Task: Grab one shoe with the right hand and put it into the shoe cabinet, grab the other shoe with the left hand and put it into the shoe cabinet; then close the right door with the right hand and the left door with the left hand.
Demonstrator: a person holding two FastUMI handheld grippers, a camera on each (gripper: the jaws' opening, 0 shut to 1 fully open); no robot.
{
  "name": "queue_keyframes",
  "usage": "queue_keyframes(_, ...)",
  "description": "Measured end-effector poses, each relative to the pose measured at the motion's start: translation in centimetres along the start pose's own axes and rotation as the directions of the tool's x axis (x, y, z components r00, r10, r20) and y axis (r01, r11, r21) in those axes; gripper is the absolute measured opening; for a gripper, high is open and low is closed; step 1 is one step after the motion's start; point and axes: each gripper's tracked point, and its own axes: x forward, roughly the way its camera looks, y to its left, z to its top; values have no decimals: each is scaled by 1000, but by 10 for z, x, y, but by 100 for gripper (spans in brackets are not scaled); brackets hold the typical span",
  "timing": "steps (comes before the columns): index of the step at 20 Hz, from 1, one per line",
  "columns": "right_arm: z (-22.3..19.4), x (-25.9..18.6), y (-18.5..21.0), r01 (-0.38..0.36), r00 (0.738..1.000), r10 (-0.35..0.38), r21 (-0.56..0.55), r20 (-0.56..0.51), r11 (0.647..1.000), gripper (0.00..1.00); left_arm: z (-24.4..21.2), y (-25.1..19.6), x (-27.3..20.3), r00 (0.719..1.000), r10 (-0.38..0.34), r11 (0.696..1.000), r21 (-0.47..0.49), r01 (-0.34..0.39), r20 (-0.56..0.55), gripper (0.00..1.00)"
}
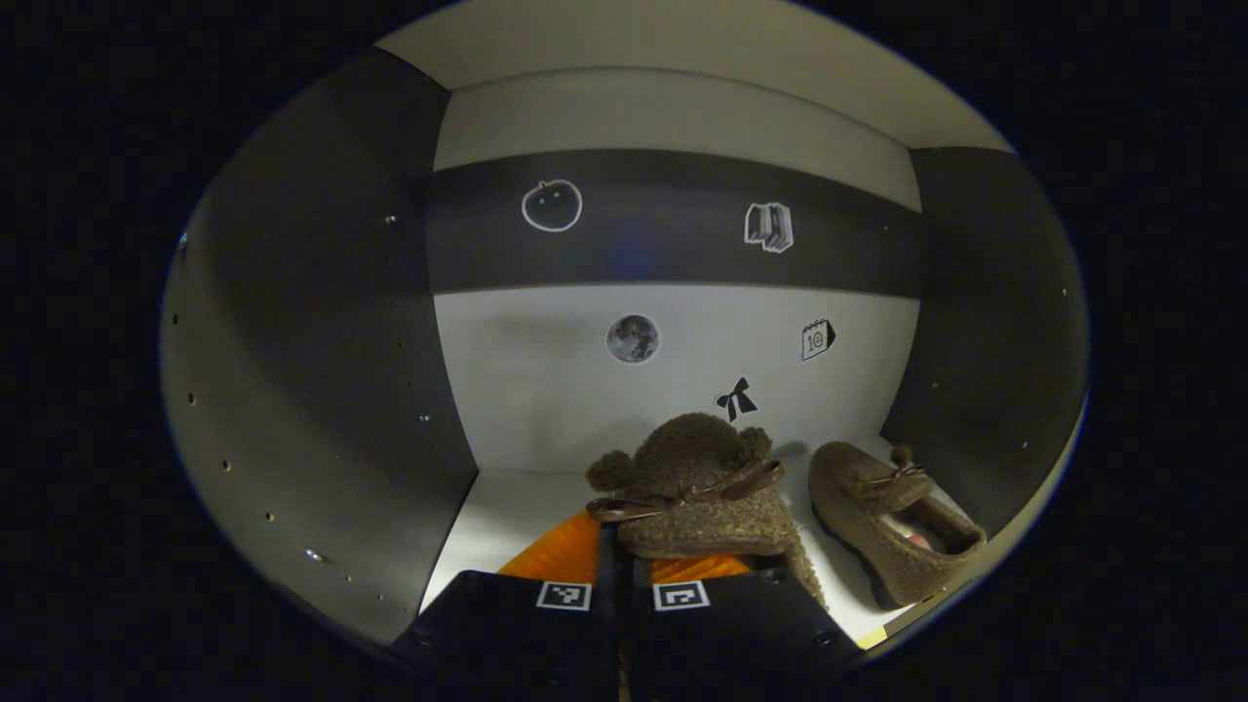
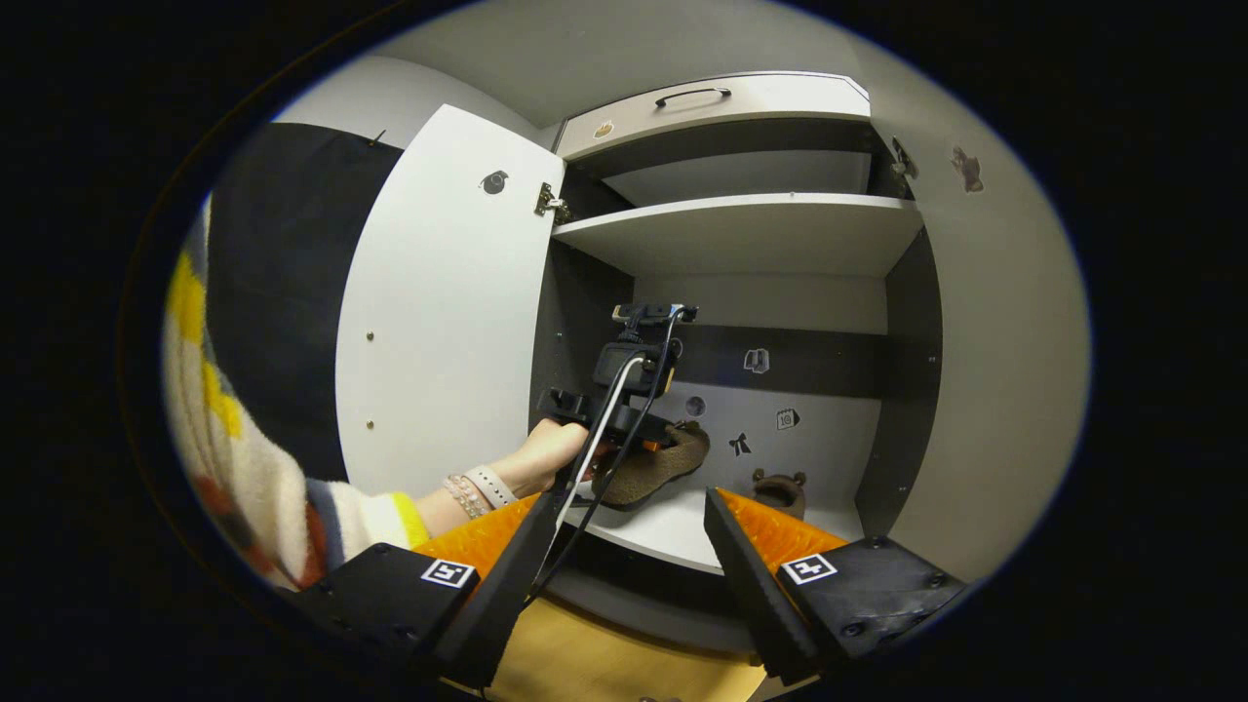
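Note:
In the left gripper view, my left gripper (image 1: 622, 570) is shut on a fuzzy brown shoe with a bow (image 1: 697, 483), held inside the shoe cabinet over its white bottom shelf (image 1: 507, 522). The second brown shoe (image 1: 887, 526) lies on that shelf to the right, near the dark side wall. In the right gripper view, my right gripper (image 2: 629, 512) stands open and empty outside the cabinet. Beyond it a hand holds the left gripper (image 2: 624, 429) with the tilted shoe (image 2: 658, 468). The other shoe (image 2: 778, 489) rests at the back right.
Both cabinet doors stand open: the left door (image 2: 439, 312) swung out wide, the right door (image 2: 985, 341) at the right. An upper shelf (image 2: 741, 229) spans above the shoes. A striped sleeve (image 2: 292, 507) reaches in from the left. Stickers dot the back wall (image 1: 682, 351).

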Motion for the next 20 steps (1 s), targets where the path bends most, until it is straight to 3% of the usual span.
queue_keyframes(3, -5, 2, -8, 4, 1000, -4, 16, -8, 1000, 98, -8, -4, 14, 999, -6, 1000, 3, 6, -37, 22)
queue_keyframes(5, -5, 2, -12, 6, 1000, -6, 11, -7, 1000, 98, -15, -6, 20, 998, -3, 1000, 10, 3, -59, 24)
queue_keyframes(7, -7, 1, -13, 4, 1000, -4, 8, -11, 1000, 98, -19, -5, 21, 997, 11, 1000, 25, -9, -72, 37)
queue_keyframes(8, -8, 0, -14, 5, 1000, -5, 9, -13, 1000, 98, -20, -3, 20, 997, 21, 999, 35, -18, -73, 37)
queue_keyframes(9, -9, 0, -15, 5, 1000, -5, 12, -15, 1000, 98, -20, 2, 18, 997, 42, 998, 50, -38, -69, 48)
queue_keyframes(10, -10, 0, -15, 4, 1000, -3, 16, -16, 1000, 98, -19, 6, 15, 997, 59, 997, 58, -55, -59, 53)
queue_keyframes(13, -7, -1, -14, 0, 1000, 0, 23, -5, 1000, 98, -19, 15, -2, 997, 65, 997, 51, -63, -38, 96)
queue_keyframes(20, 8, -14, 1, -4, 1000, 4, 10, 28, 1000, 98, 4, -2, -81, 995, 2, 998, 55, -7, 103, 95)
